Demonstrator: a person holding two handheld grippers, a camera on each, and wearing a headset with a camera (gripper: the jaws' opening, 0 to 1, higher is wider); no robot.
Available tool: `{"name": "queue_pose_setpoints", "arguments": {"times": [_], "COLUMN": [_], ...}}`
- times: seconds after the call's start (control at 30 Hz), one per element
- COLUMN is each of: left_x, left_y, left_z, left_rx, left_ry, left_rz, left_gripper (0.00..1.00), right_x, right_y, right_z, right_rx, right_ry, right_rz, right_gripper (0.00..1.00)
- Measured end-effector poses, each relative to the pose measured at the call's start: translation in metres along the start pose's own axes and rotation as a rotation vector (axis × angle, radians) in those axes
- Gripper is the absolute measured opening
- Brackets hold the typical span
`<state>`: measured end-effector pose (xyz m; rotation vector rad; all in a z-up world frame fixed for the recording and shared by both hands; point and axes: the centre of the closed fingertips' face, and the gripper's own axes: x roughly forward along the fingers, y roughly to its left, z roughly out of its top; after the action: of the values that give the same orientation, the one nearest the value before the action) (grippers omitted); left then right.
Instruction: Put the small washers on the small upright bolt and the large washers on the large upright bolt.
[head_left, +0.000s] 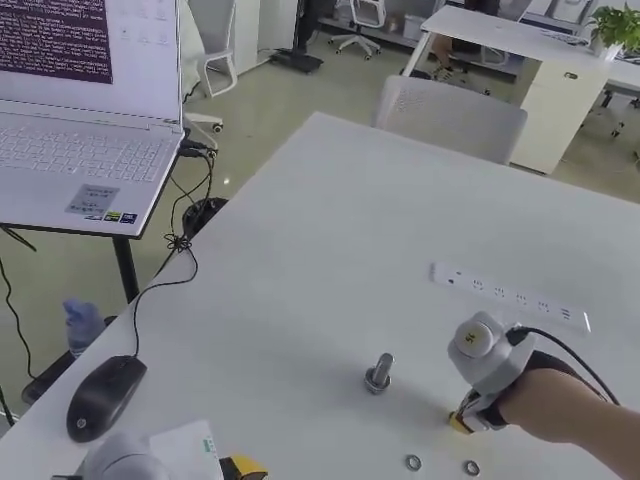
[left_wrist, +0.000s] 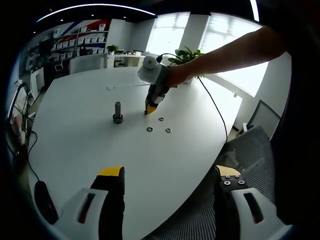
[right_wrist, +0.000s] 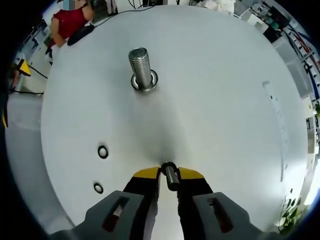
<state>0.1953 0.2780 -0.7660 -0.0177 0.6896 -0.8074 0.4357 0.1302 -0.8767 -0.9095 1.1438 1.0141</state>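
Observation:
A large threaded bolt stands upright on the white table, with a ring around its base; it also stands mid-table as the large bolt and the large bolt. My right gripper is shut on a small dark bolt with its tips down at the tabletop, to the right of the large bolt. Two small washers lie flat to its left; the washers sit near the table's front edge. My left gripper hangs open and holds nothing, well back from the bolts.
An open laptop stands on a side stand at the left, with a mouse and its cable near the table's left edge. A white power strip lies at the right. A grey chair stands behind the table.

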Motion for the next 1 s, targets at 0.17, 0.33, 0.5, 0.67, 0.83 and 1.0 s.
{"name": "queue_pose_setpoints", "arguments": {"times": [0.17,0.33,0.5,0.67,0.83,1.0], "left_x": [0.0011,0.0023,0.0031,0.0033,0.0033,0.0021], "left_y": [-0.0007,-0.0013,-0.0019,-0.0015,0.0001,-0.0007], "left_z": [0.0003,0.0007,0.0006,0.0014,0.0019,0.0028], "left_rx": [-0.004,-0.006,-0.004,-0.003,0.000,0.004], "left_ry": [0.000,0.002,0.004,0.004,0.004,0.006], "left_rz": [-0.002,-0.005,-0.008,-0.009,-0.008,-0.010], "left_gripper": [0.72,0.72,0.71,0.71,0.71,0.71], "right_x": [0.0004,0.0006,-0.0004,-0.0006,0.0009,-0.0049], "right_y": [-0.0005,-0.0019,-0.0036,-0.0039,-0.0049,-0.0034], "right_z": [-0.0011,-0.0018,-0.0018,-0.0024,-0.0011,-0.0002], "right_rx": [0.007,0.021,0.016,0.020,0.013,0.017], "right_ry": [0.000,0.001,-0.009,-0.015,-0.021,-0.026], "right_rz": [0.003,0.007,0.007,0.015,0.020,0.020], "right_gripper": [0.14,0.14,0.17,0.22,0.26,0.26]}}
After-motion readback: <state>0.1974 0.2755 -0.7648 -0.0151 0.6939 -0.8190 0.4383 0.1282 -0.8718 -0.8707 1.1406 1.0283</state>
